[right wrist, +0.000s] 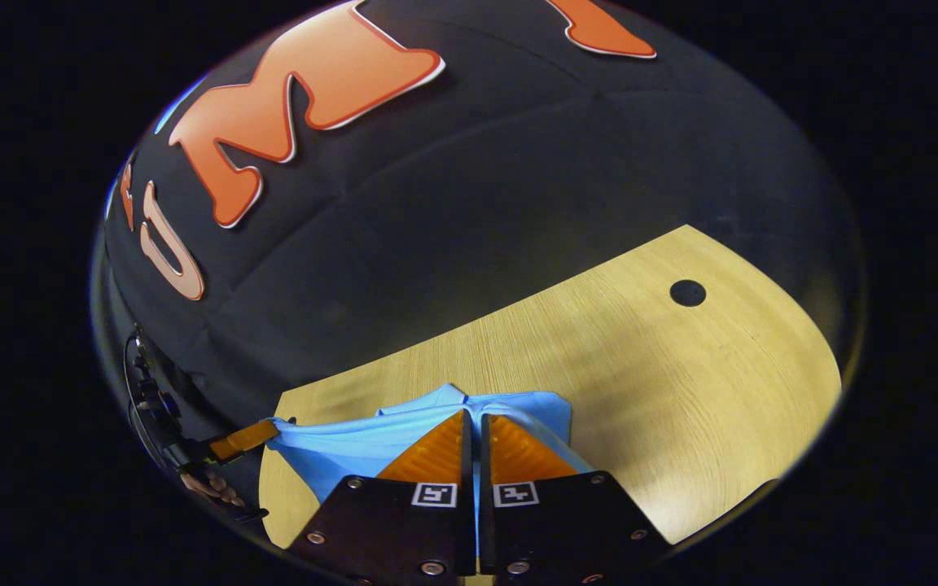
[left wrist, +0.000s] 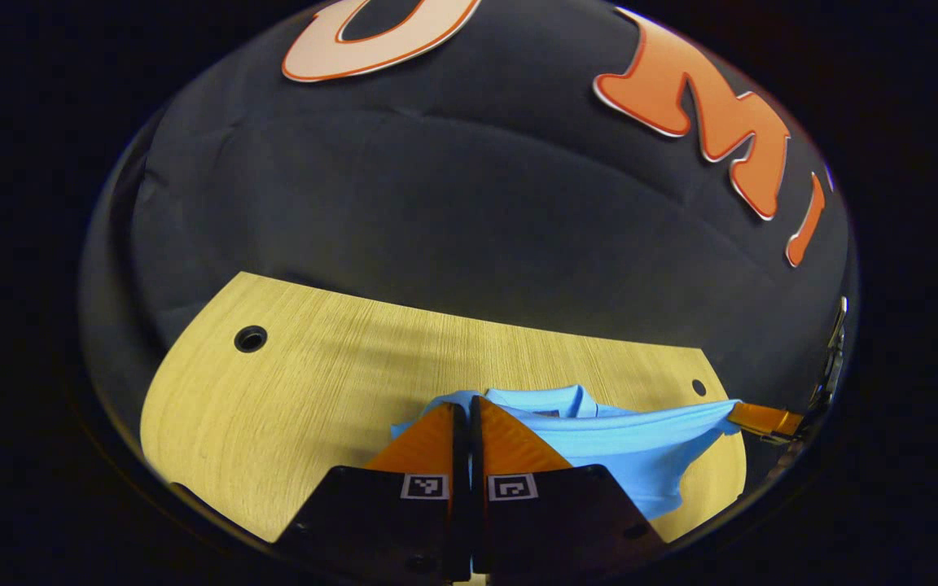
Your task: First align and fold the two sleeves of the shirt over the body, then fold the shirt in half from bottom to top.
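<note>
A light blue shirt (left wrist: 615, 443) is held up above the wooden table (left wrist: 330, 382), stretched between both grippers. In the left gripper view my left gripper (left wrist: 469, 403) is shut on one edge of the shirt, and the right gripper (left wrist: 750, 417) pinches the far corner at the right. In the right gripper view my right gripper (right wrist: 473, 415) is shut on the shirt (right wrist: 355, 446), with the left gripper (right wrist: 261, 433) gripping the opposite corner at the left. The collar (left wrist: 554, 400) shows beyond the fingers. The lower shirt hangs down, partly hidden by the gripper bodies.
The table has a round cable hole (left wrist: 250, 338) at its far left, another small hole (left wrist: 699, 387) near the right, and one hole (right wrist: 687, 293) in the right gripper view. A hand (right wrist: 212, 487) holds the left gripper. The black cloth wall stands behind the table.
</note>
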`<state>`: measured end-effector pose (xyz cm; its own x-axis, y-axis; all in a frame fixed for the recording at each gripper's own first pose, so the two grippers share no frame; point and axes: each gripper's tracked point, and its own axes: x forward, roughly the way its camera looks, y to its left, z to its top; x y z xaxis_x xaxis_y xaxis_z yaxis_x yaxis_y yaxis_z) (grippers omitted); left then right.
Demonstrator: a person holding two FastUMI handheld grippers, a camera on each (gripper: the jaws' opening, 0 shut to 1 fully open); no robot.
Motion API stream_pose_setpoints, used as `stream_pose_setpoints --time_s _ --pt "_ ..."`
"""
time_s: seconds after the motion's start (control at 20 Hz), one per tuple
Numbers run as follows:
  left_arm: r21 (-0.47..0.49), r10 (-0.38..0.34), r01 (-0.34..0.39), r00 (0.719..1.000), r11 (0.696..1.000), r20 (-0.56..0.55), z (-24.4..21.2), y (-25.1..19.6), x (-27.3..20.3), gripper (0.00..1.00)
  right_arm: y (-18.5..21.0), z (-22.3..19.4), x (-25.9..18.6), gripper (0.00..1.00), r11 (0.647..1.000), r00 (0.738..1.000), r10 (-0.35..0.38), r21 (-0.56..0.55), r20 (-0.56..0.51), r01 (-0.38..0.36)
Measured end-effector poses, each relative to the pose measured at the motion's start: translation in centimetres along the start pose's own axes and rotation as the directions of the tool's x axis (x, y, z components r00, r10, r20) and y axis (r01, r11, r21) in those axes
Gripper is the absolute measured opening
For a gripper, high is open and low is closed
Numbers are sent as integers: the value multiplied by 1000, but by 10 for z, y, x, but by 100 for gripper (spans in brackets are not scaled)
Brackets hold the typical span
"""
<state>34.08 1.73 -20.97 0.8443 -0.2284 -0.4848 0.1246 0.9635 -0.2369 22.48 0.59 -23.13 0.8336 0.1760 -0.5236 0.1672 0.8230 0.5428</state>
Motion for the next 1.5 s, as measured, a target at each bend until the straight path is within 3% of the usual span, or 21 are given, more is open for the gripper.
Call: stream_pose_setpoints --time_s 0.35,0.6,0.85,0.95,1.05,1.15,1.2,1.25,1.3,1.35,1.4,1.5 --pt "-62 54 -55 998 997 -23 -5 17 60 4 -16 1 69 2 1000 999 -7 11 -41 8" --pt "4 102 -102 993 995 -55 -18 25 90 5 -29 -13 111 2 1000 993 -19 17 -117 21" --pt "49 131 -129 989 990 -61 -25 32 103 2 -31 -19 116 2 1000 989 -23 12 -144 25" --pt "32 148 -145 985 989 -86 -32 37 100 7 -31 -19 112 2 998 987 -41 44 -155 49" --pt "7 175 -175 980 985 -98 -36 47 91 21 -28 -18 109 8 998 987 -40 45 -159 48" --pt "-18 173 -175 980 984 -100 -33 46 79 58 -30 -10 97 25 998 989 -68 -21 -130 65" --pt "-15 173 -175 981 984 -93 -28 47 68 76 -30 -5 86 41 996 991 -70 -56 -118 64" --pt "-2 178 -178 981 984 -81 -23 46 59 82 -28 3 73 36 994 992 -72 -89 -105 63" --pt "13 175 -175 982 984 -64 -17 46 46 90 -25 10 59 70 992 994 -71 -112 -83 62" --pt "31 171 -170 984 985 -46 -7 44 31 95 -19 16 45 60 989 996 -75 -128 -58 67" --pt "49 171 -169 985 984 -24 3 42 16 100 -16 22 30 78 988 997 -76 -135 -32 71" --pt "78 158 -159 987 984 26 15 30 -9 100 -9 29 -4 86 986 997 -78 -146 13 79"
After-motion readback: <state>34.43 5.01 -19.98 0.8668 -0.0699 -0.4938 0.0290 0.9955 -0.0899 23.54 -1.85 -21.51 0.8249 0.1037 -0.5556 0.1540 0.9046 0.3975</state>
